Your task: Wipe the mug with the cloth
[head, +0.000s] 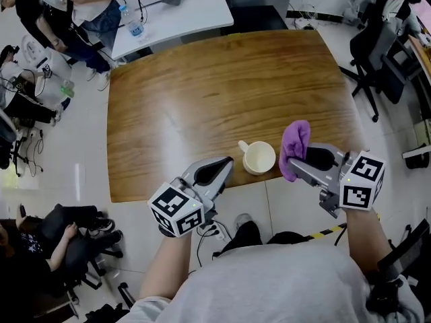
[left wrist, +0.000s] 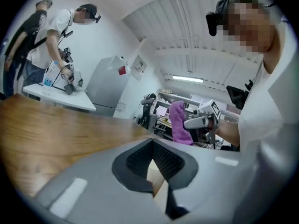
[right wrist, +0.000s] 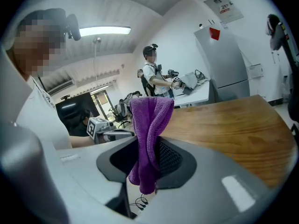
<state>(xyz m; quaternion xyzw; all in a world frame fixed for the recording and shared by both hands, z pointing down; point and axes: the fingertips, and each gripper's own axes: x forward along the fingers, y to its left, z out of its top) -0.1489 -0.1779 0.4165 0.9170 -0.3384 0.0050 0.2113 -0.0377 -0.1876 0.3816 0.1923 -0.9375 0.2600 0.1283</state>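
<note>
A cream mug (head: 259,157) stands upright near the front edge of the wooden table (head: 202,93), its handle turned to the left. My right gripper (head: 291,165) is just right of the mug, shut on a purple cloth (head: 294,147) that bunches up above its jaws. In the right gripper view the cloth (right wrist: 148,129) hangs pinched between the pads of the right gripper (right wrist: 147,148). My left gripper (head: 227,161) hovers just left of the mug, at the table's front edge. Its jaws meet with nothing between them, as the left gripper view shows (left wrist: 152,143). The mug is hidden in both gripper views.
A white table (head: 182,12) stands behind the wooden one, with a person working at it. Another person sits at the lower left (head: 60,241). Black office chairs (head: 374,52) stand to the right. Cables (head: 212,231) lie on the floor below the table's front edge.
</note>
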